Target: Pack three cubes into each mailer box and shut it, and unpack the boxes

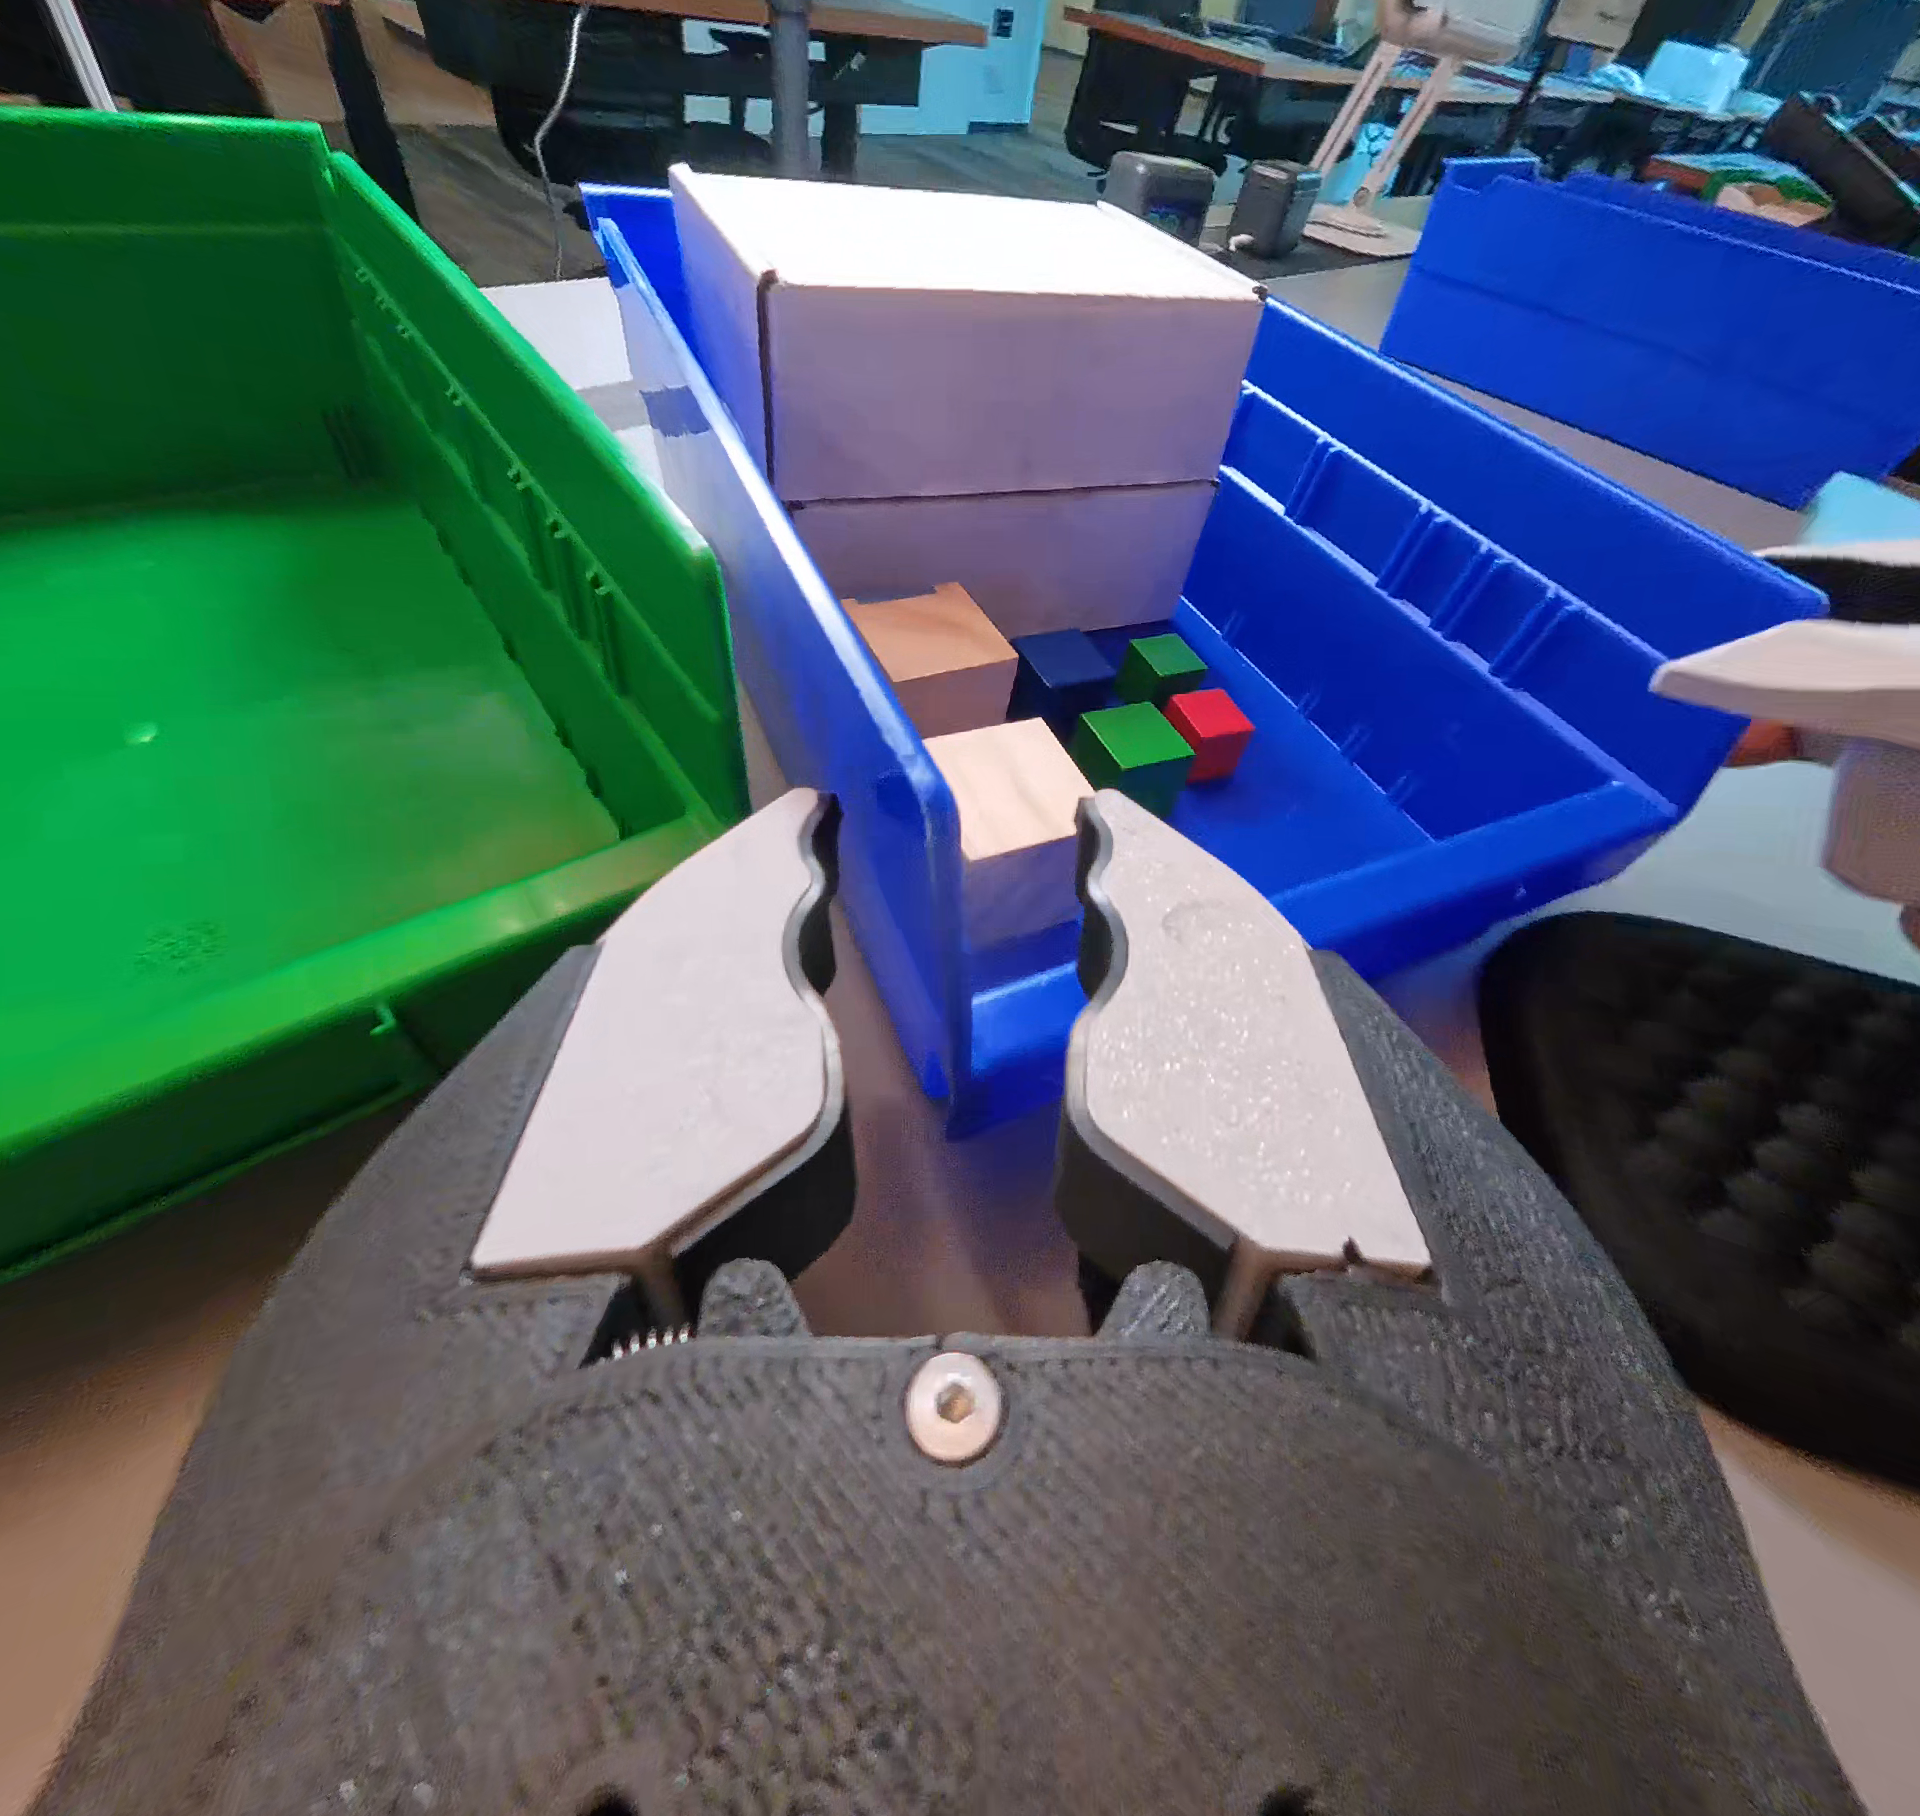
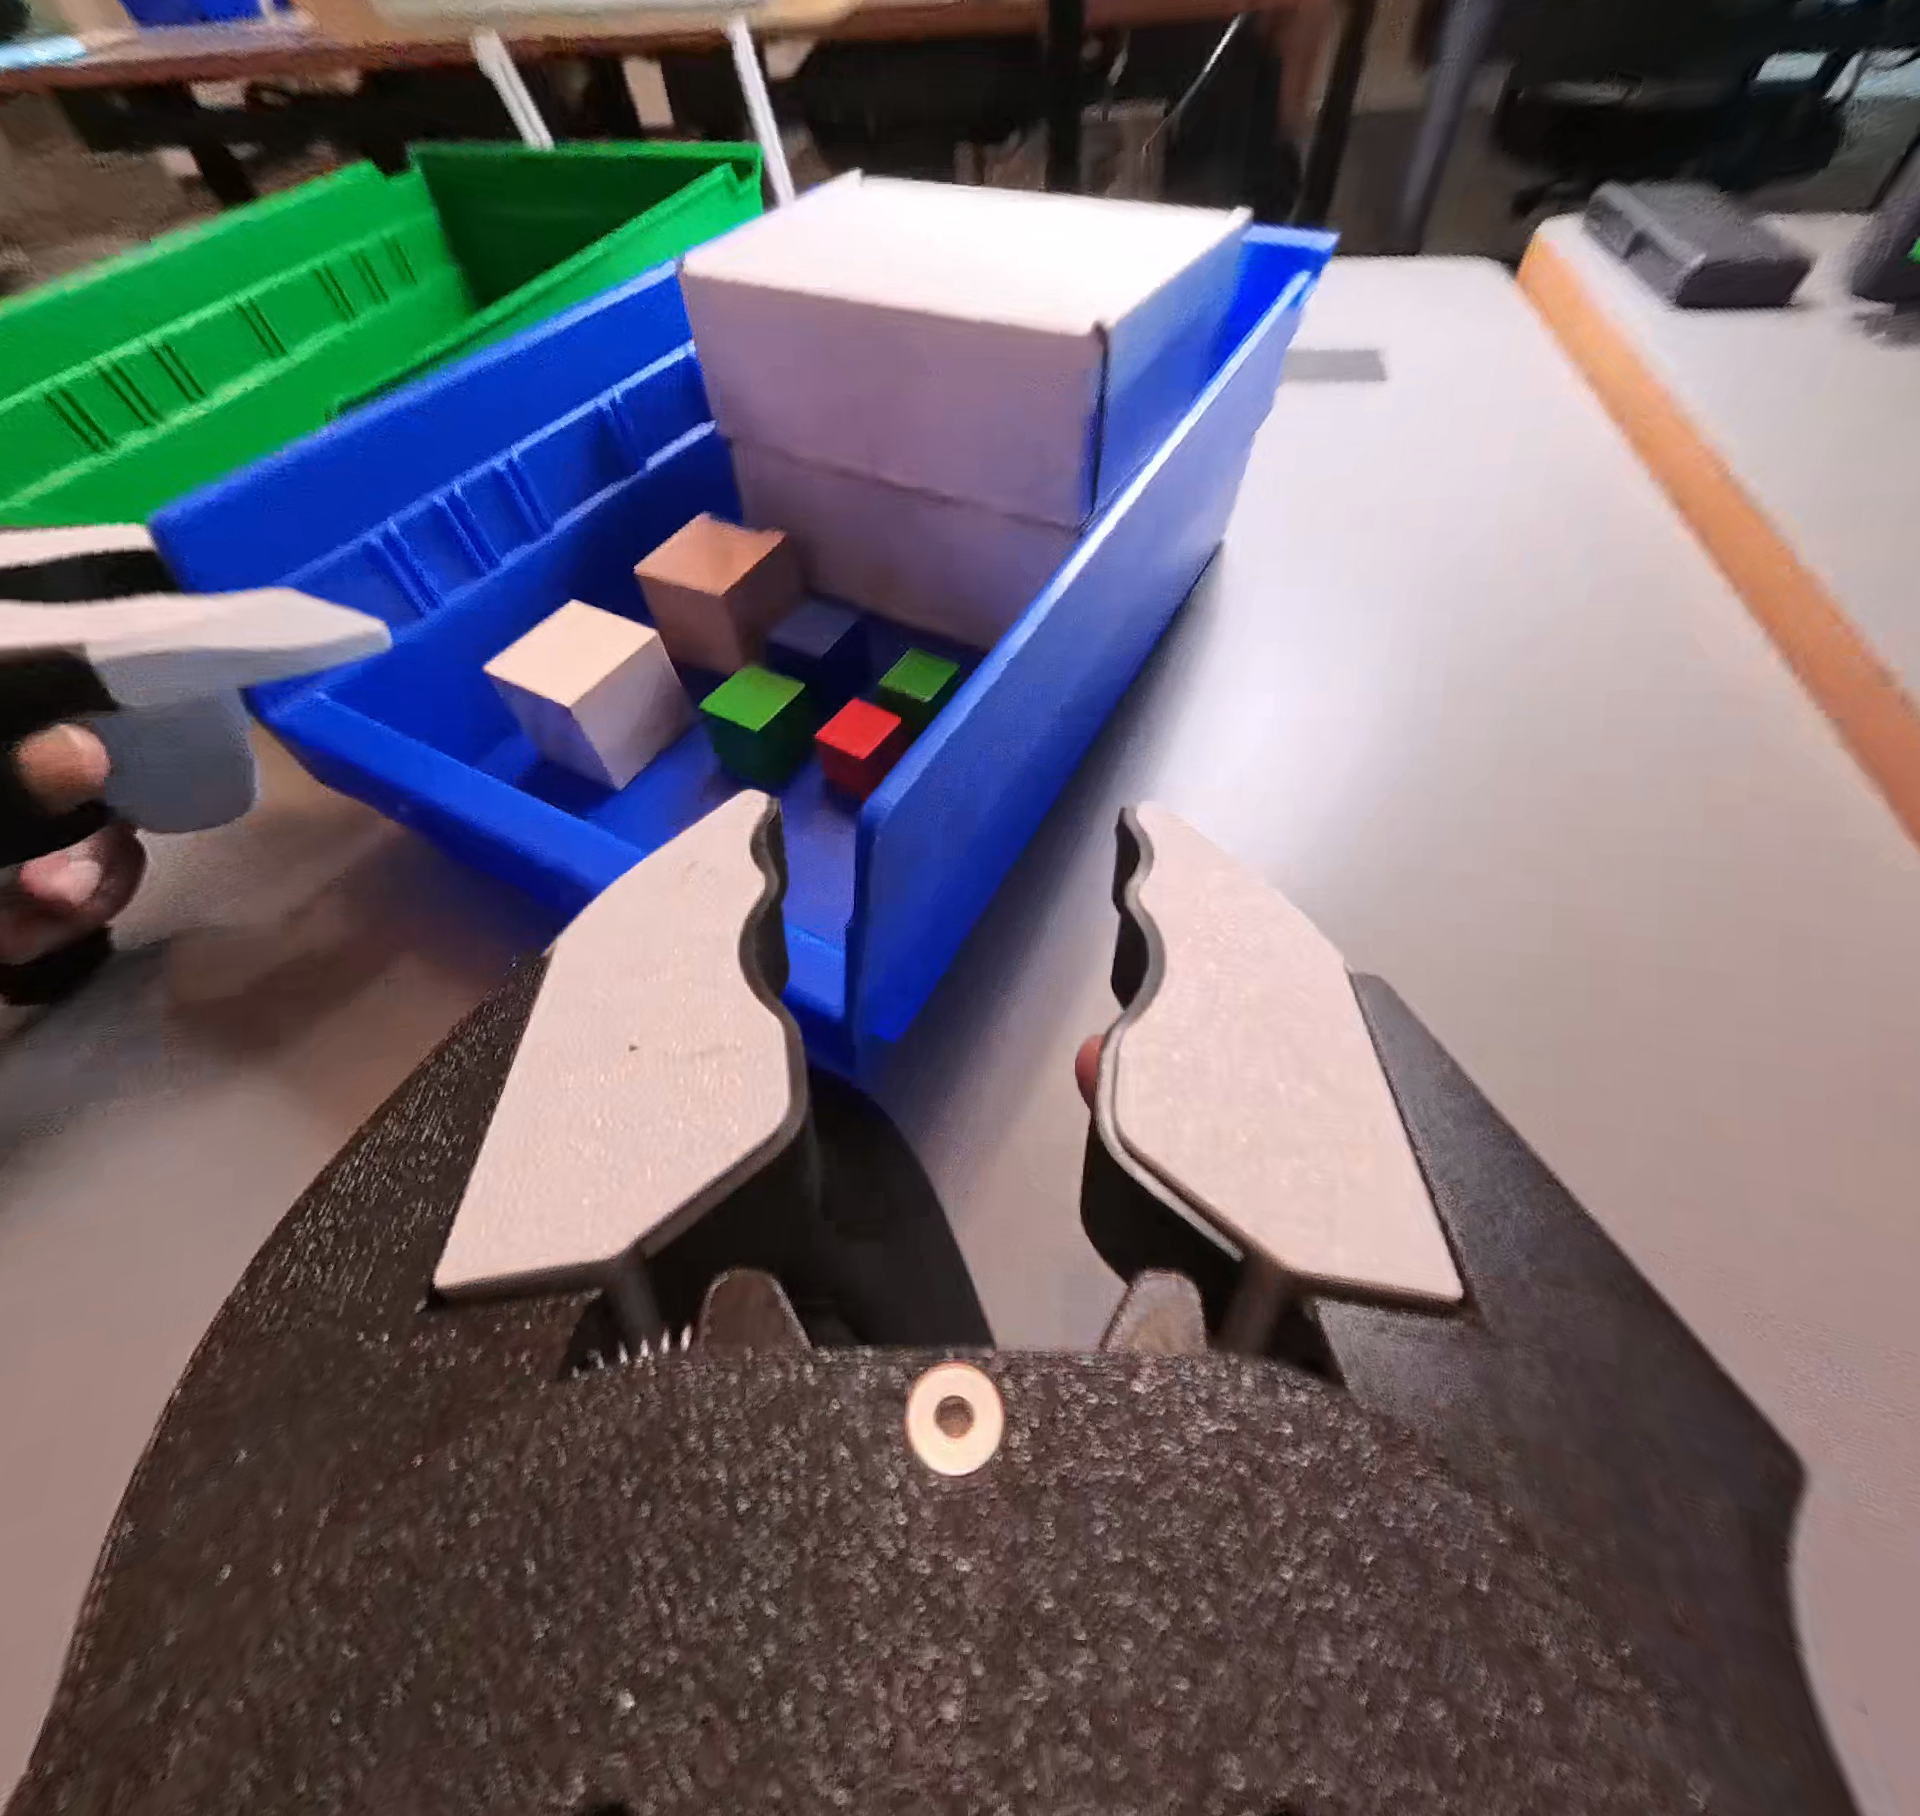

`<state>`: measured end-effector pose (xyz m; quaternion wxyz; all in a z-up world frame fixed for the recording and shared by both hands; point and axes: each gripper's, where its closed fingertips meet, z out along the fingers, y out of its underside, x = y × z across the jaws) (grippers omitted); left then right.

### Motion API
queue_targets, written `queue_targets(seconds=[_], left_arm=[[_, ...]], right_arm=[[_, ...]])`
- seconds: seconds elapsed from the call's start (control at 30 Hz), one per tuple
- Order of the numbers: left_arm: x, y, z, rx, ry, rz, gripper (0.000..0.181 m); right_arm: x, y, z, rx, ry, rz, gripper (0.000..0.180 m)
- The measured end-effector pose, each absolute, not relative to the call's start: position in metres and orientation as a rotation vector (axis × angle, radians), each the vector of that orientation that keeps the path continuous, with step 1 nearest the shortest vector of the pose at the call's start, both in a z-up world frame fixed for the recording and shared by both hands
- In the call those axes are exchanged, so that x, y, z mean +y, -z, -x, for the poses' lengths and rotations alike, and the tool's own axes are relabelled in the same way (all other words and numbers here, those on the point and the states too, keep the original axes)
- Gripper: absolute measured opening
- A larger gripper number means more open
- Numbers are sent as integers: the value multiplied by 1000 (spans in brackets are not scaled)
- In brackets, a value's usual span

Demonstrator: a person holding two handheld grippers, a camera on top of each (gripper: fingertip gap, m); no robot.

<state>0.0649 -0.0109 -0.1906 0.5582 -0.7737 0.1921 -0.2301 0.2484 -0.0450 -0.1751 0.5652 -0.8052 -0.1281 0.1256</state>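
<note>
Grey-fingered left gripper (image 1: pixel 954 821) and right gripper (image 2: pixel 948 831) both gape empty, each straddling a near corner of the blue bin (image 1: pixel 1455 623).

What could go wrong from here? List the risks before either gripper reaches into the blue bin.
1. The white mailer boxes are stacked two high at the back of the blue bin; pulling the lower one could topple the upper.
2. The red cube lies close to the bin wall and beside a green cube, leaving little room for open fingers.
3. The left gripper straddles the bin's corner wall, so closing now might clamp plastic.
</note>
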Motion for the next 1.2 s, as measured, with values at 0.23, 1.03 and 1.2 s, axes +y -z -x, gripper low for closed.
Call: queue_targets(seconds=[0.23,1.03,1.2], left_arm=[[2,191,-66,371,452,1862,13],[-37,2,127,167,161,1708,13],[-67,8,232,38,29,1716,12]], right_arm=[[-15,189,-244,-265,-181,1968,18],[2,4,-55,-503,-435,1731,16],[-1,13,58,-630,-566,1689,17]])
